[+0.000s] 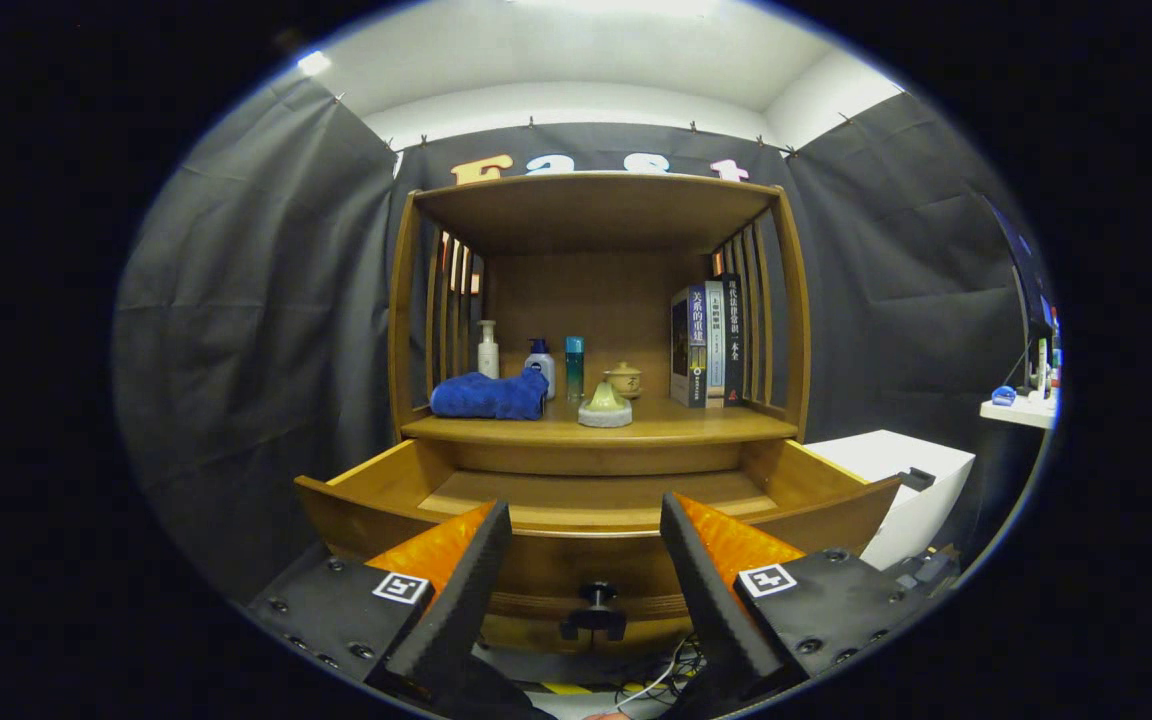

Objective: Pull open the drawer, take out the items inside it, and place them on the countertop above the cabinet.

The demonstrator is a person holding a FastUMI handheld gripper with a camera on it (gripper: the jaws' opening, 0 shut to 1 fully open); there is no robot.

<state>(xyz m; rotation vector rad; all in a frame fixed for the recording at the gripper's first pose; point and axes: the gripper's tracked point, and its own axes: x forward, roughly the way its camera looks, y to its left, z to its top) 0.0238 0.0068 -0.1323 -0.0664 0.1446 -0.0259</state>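
Gripper (586, 520) wide apart — nothing held

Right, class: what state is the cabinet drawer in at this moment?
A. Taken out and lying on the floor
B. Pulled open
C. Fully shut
B: the drawer juts out from under the countertop, its inside floor showing, with the open gripper just ahead of its front panel.
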